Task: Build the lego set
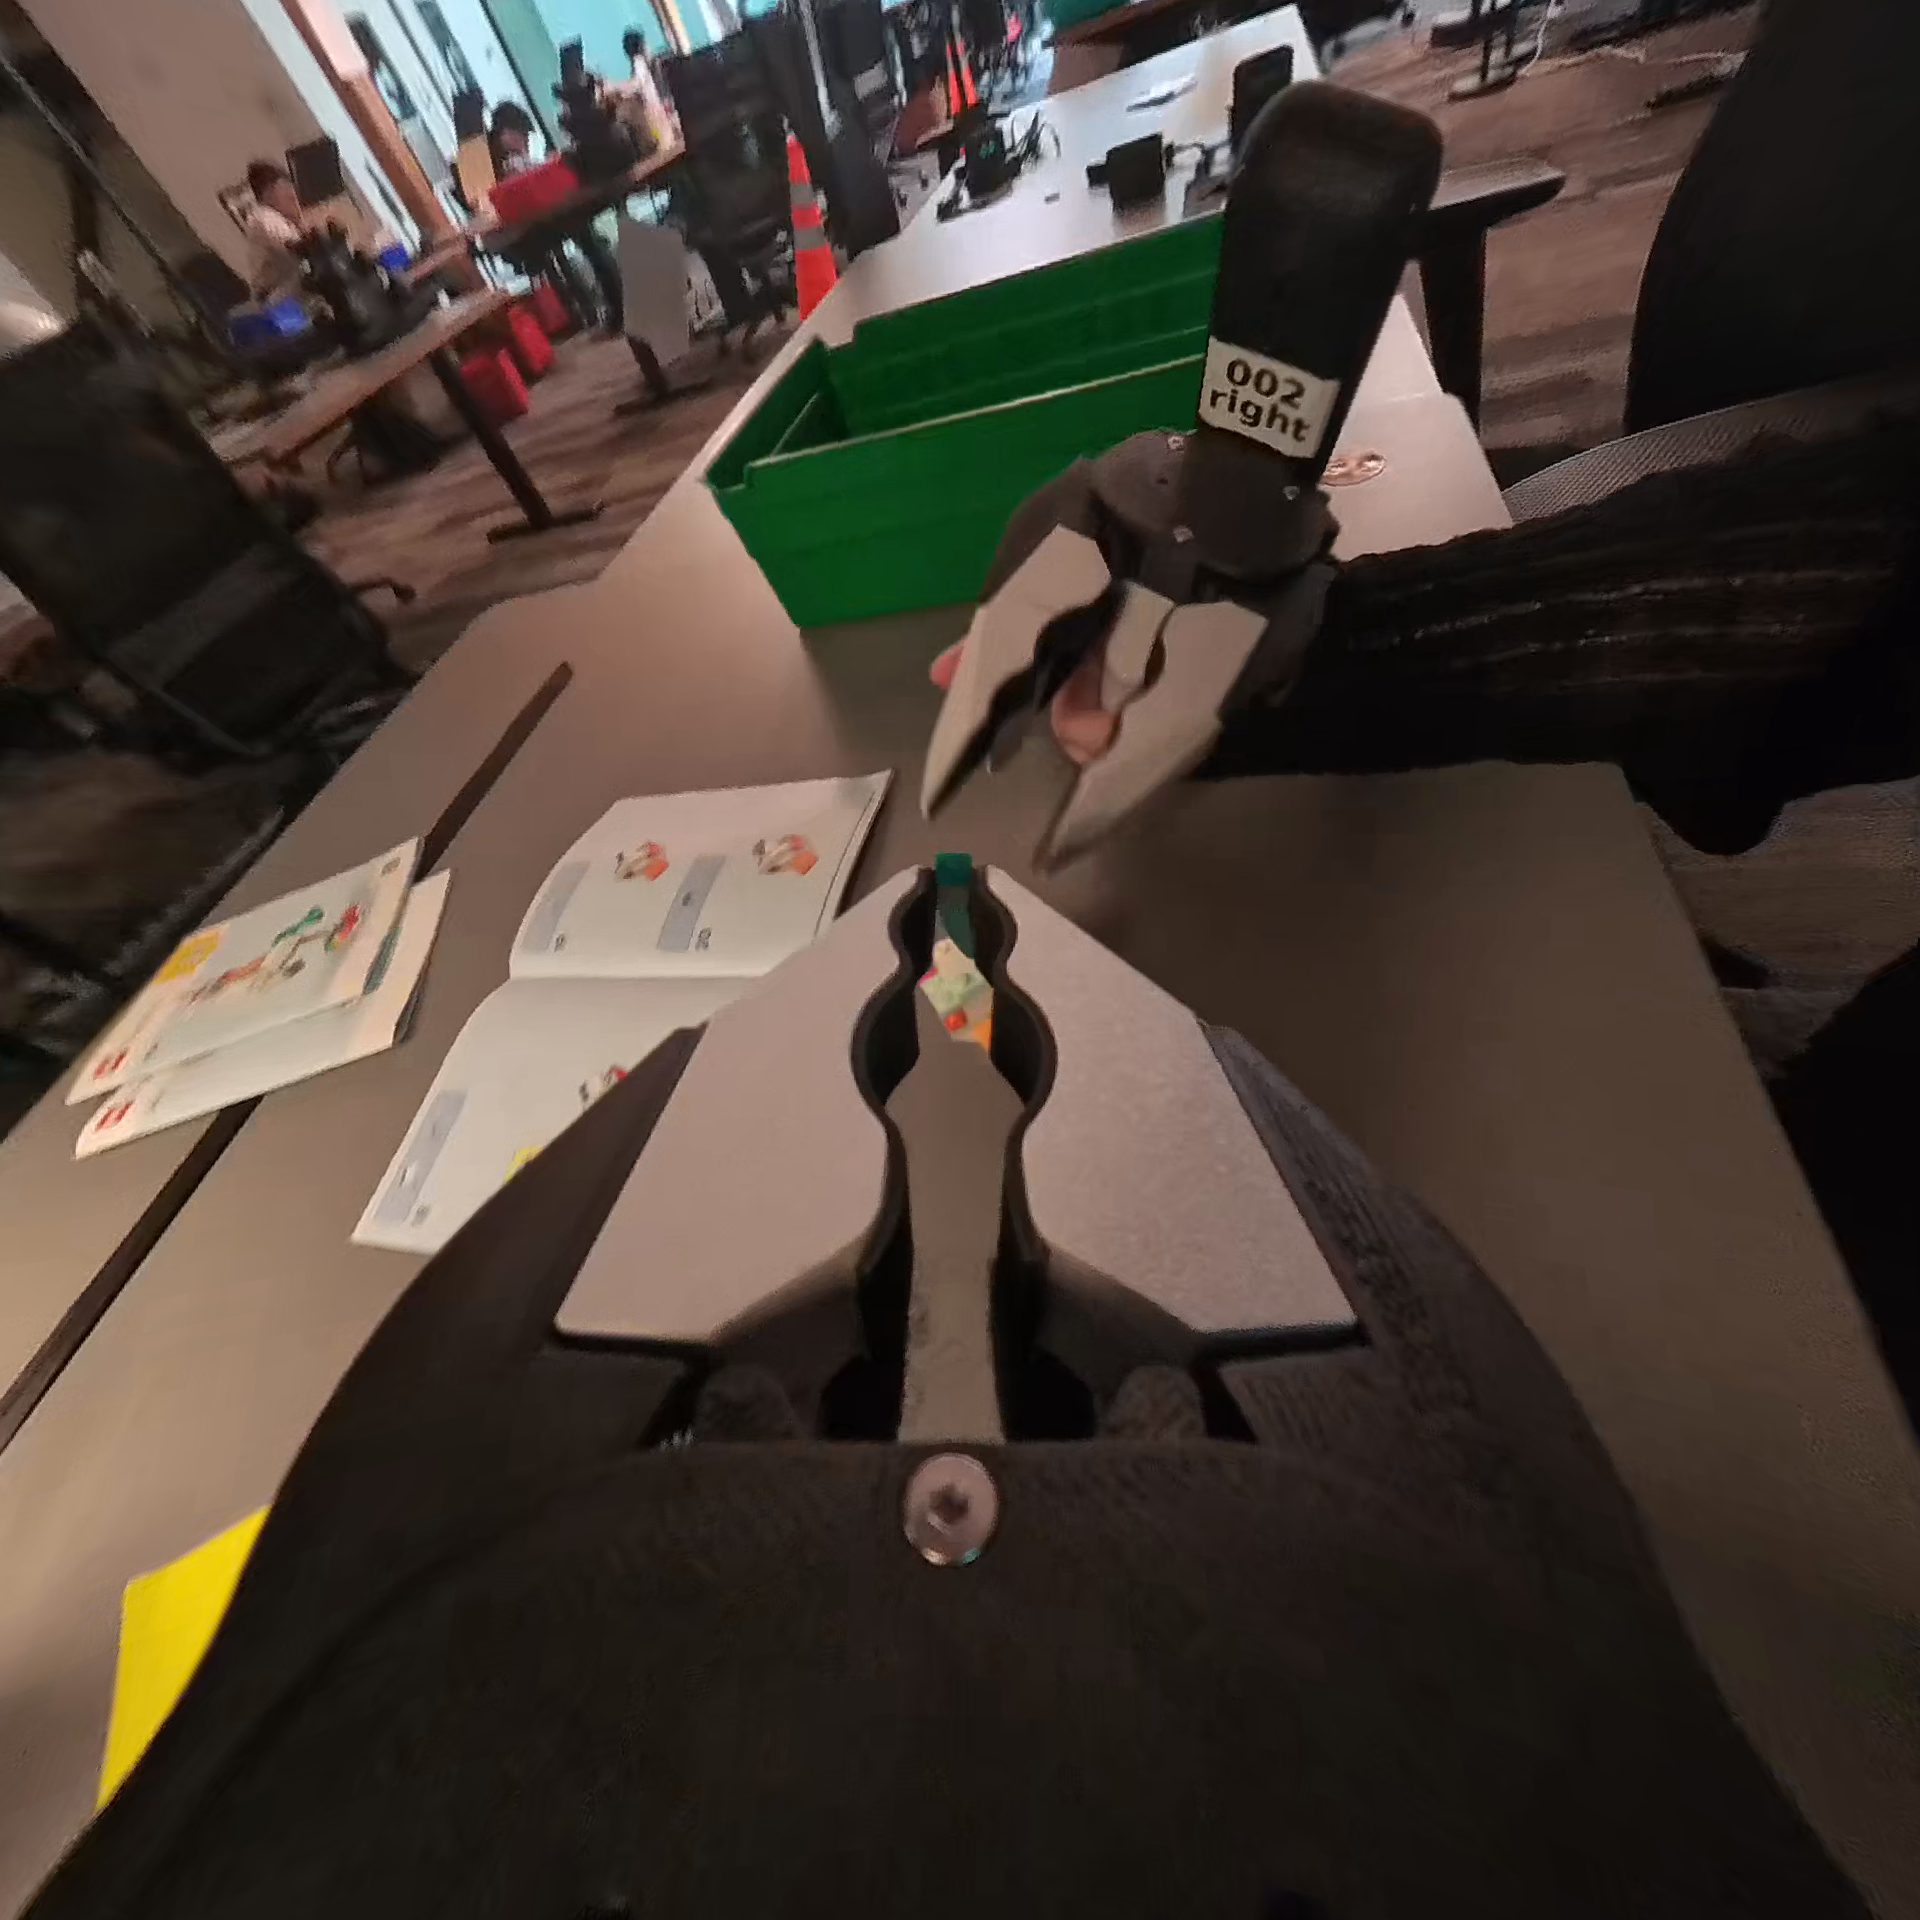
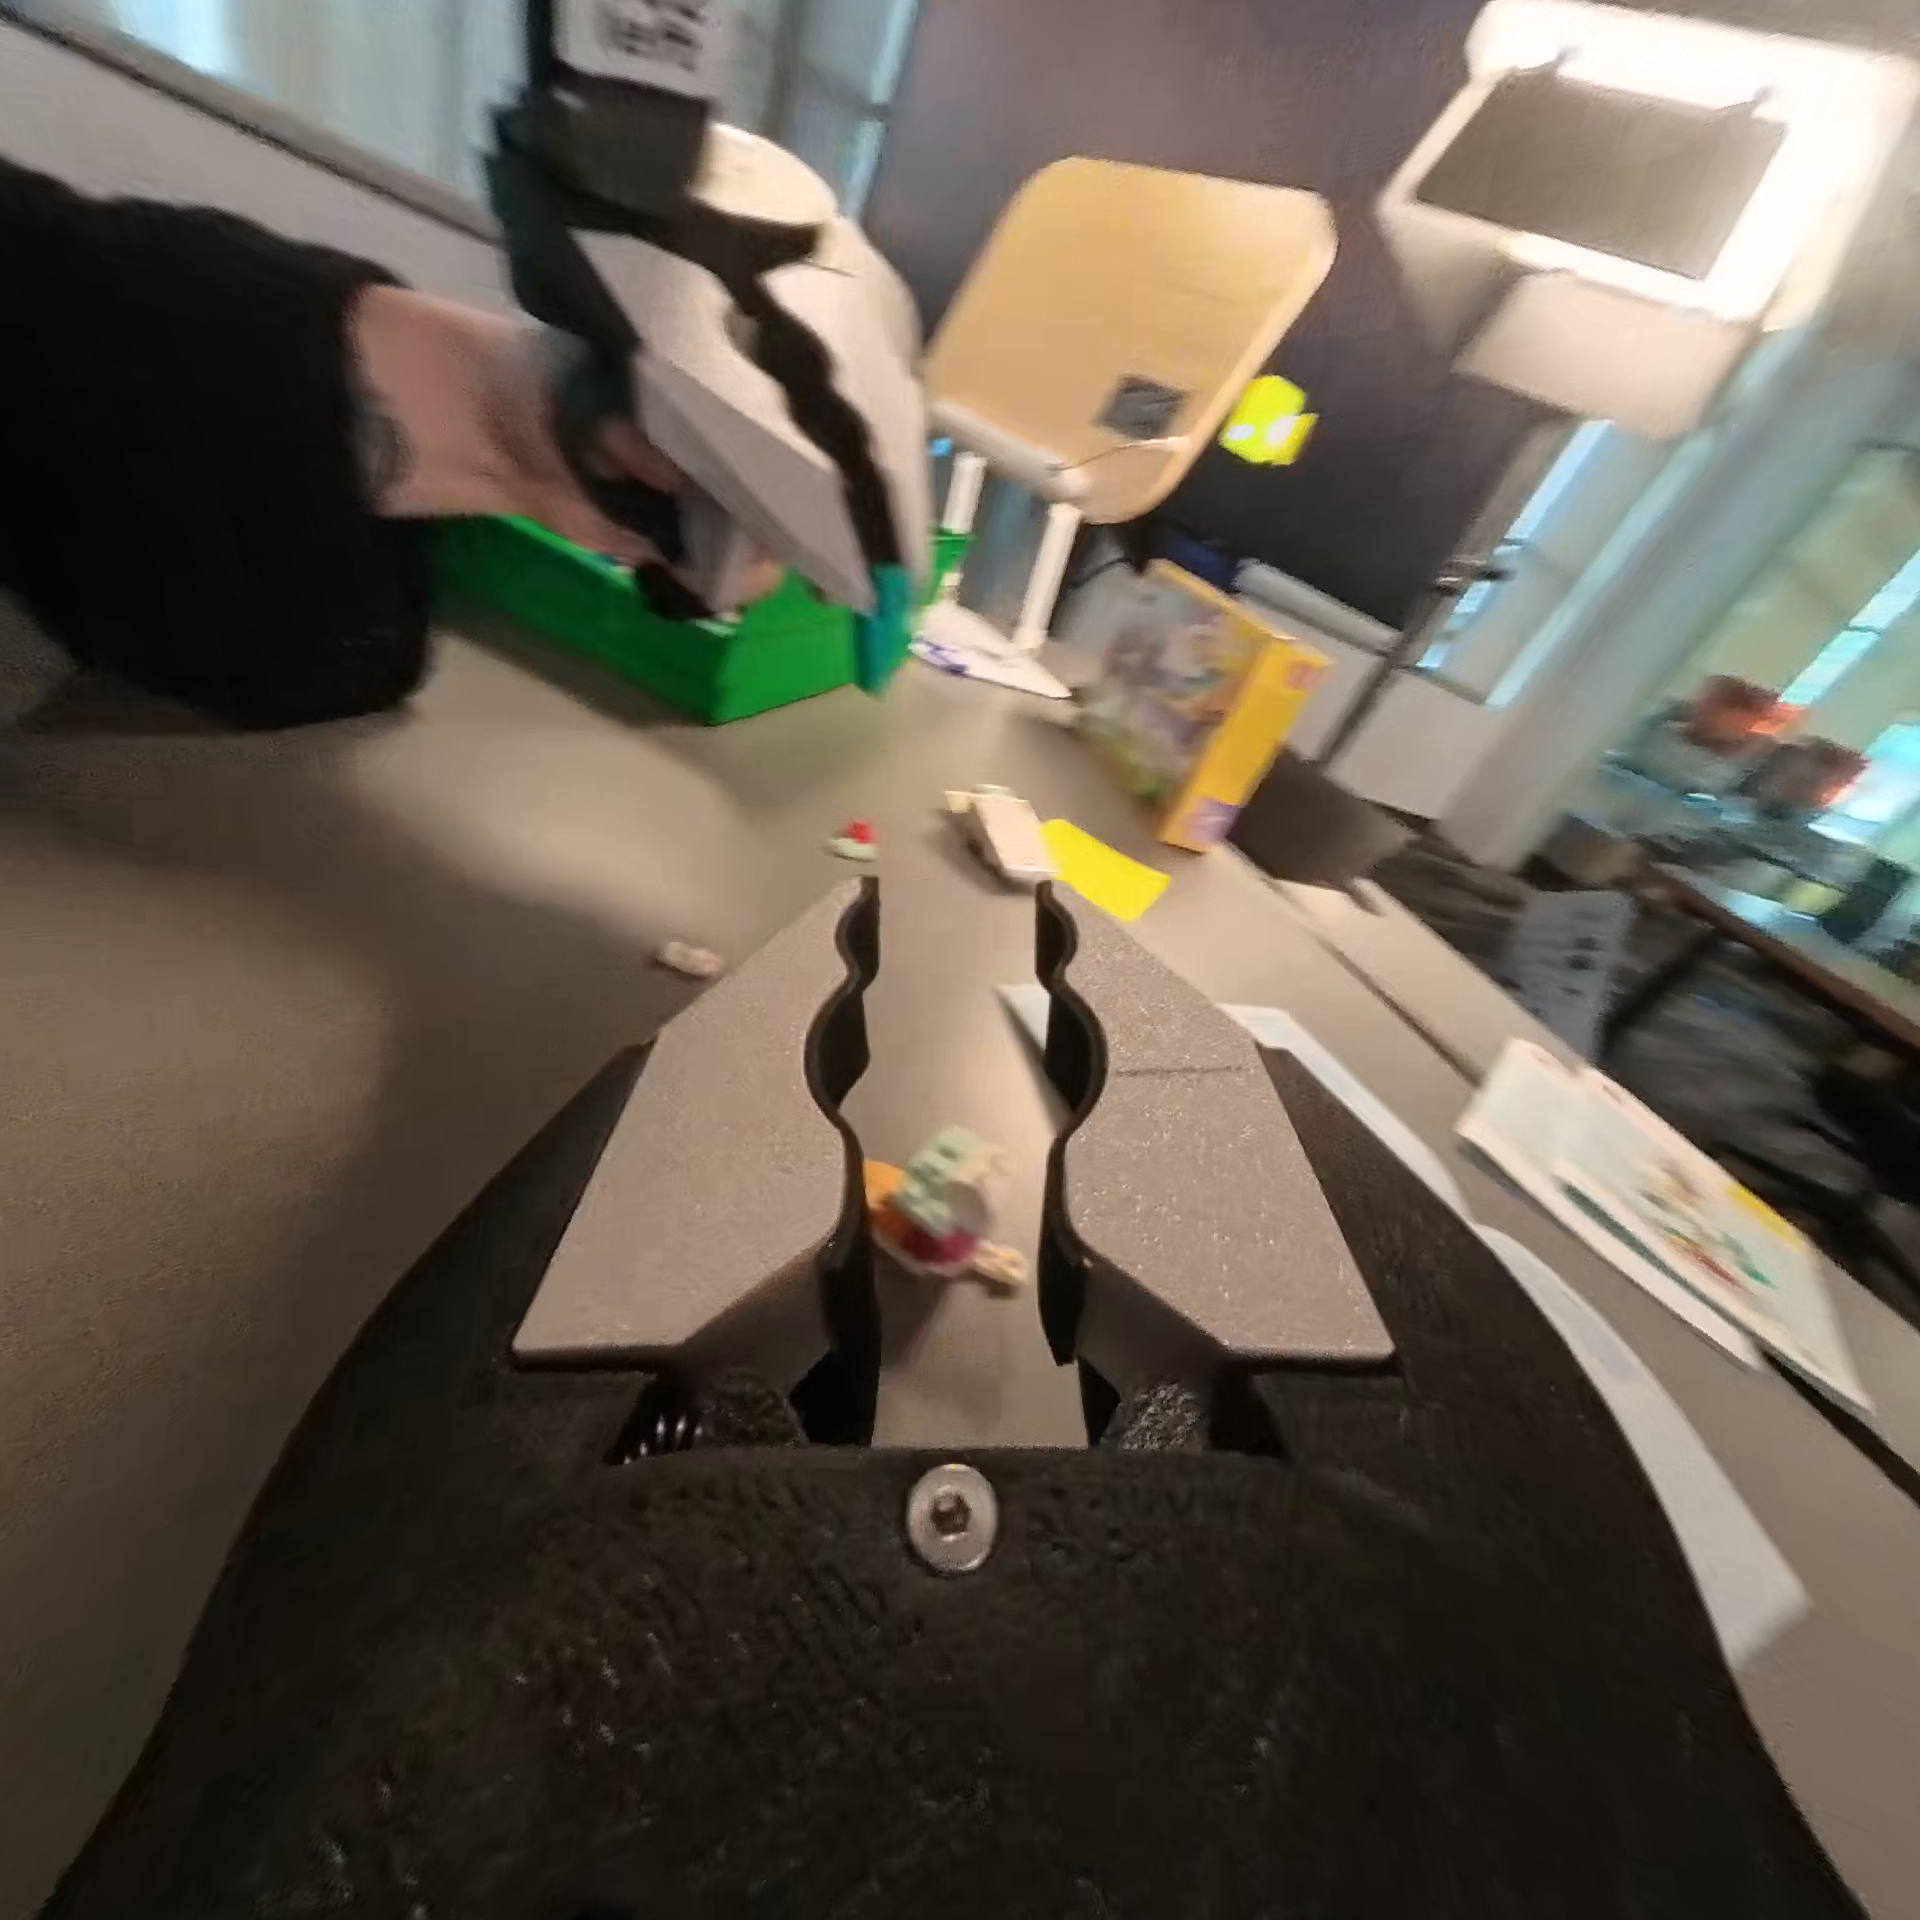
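My left gripper (image 1: 953, 883) is shut on a teal lego piece (image 1: 956, 899) and holds it above the table; it also shows in the right wrist view (image 2: 883, 597), with the teal piece (image 2: 883, 629) sticking out below its tips. A small lego build (image 2: 940, 1210) of pale green, orange and red parts lies on the table between my right gripper's fingers; it shows through the left gripper's gap (image 1: 956, 997). My right gripper (image 2: 954, 899) is open and empty above the build. In the left wrist view the right gripper (image 1: 987, 836) hangs open just beyond the teal piece.
An open instruction booklet (image 1: 665, 935) and a second booklet (image 1: 260, 987) lie to the left. A green bin (image 1: 966, 457) stands at the back. A small red-topped lego piece (image 2: 857, 840), a white piece (image 2: 1003, 831), a yellow sheet (image 2: 1101, 881) and the lego box (image 2: 1205, 707) lie farther off. Left tips to right tips: about 6 cm.
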The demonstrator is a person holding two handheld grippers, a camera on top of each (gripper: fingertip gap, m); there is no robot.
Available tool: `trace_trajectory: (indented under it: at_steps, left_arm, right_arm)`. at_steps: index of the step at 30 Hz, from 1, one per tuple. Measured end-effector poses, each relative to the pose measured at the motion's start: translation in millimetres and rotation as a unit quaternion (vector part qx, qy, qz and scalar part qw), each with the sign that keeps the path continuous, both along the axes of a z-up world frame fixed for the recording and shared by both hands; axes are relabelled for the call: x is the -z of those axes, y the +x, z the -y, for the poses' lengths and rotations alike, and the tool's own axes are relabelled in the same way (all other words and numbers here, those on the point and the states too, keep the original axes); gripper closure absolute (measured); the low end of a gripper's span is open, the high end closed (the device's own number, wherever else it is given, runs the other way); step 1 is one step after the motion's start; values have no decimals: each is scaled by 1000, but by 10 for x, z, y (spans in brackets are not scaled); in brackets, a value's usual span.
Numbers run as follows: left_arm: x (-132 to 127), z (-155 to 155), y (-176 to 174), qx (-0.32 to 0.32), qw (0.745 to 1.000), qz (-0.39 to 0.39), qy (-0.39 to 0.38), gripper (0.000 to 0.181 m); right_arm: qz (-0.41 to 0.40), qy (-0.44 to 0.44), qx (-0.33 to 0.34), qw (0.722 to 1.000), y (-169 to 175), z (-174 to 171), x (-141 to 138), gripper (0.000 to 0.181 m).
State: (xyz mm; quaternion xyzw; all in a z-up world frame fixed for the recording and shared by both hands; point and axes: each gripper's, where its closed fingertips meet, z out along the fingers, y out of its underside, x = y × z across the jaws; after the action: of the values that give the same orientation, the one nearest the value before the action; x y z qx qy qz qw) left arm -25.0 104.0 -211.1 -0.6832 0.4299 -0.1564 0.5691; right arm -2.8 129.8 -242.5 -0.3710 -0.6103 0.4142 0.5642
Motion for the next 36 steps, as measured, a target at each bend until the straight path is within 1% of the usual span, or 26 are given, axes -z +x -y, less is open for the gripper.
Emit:
trace_trajectory:
  at_steps: [2,5,7,11,13,15,20,22,23,25,26,28,30,31,32,34,36]
  left_arm:
    - [48,-22,113,14,1000,5,23,175]
    - [36,12,235,36,998,10,58,176]
    - [46,53,297,53,996,13,64,176]
    - [103,122,386,82,995,23,53,176]
    - [118,154,425,95,994,31,49,176]
    - [154,178,457,105,993,36,32,176]
    - [208,183,473,118,992,31,22,175]
    - [225,163,468,116,993,39,5,176]
    - [247,136,458,106,993,46,-14,175]
    - [337,37,389,72,994,55,-62,172]
    - [397,-33,327,47,994,58,-84,162]
    - [519,-184,220,-5,989,80,-121,154]
    - [704,-335,154,-61,982,87,-159,148]
    - [808,-383,161,-78,977,86,-180,144]
    - [912,-434,171,-98,972,83,-198,140]
    - [1090,-495,240,-113,966,69,-224,131]
    - [1160,-573,254,-135,965,36,-223,128]
  right_arm:
    - [17,-9,-35,999,-44,155,55,152]
    - [19,-33,-57,998,-54,234,43,153]
    - [16,-61,-82,995,-43,298,5,153]
    - [20,-84,-119,989,-22,413,-16,159]
    - [18,-78,-127,989,-17,449,-14,165]
    - [20,-80,-134,988,-3,478,-16,176]
    - [27,-90,-140,986,22,483,-6,177]
    - [35,-91,-135,986,20,456,18,177]
    - [41,-86,-125,988,16,417,42,177]
    - [43,-60,-73,995,14,238,72,177]
    - [35,-45,-33,998,26,98,56,177]
    - [11,8,65,998,84,-228,12,177]
    - [12,92,167,982,175,-536,44,177]
    - [24,137,200,970,213,-632,93,177]
    - [39,174,220,959,236,-691,156,176]
    - [63,235,245,938,252,-761,244,176]
    - [79,295,257,917,242,-783,295,177]
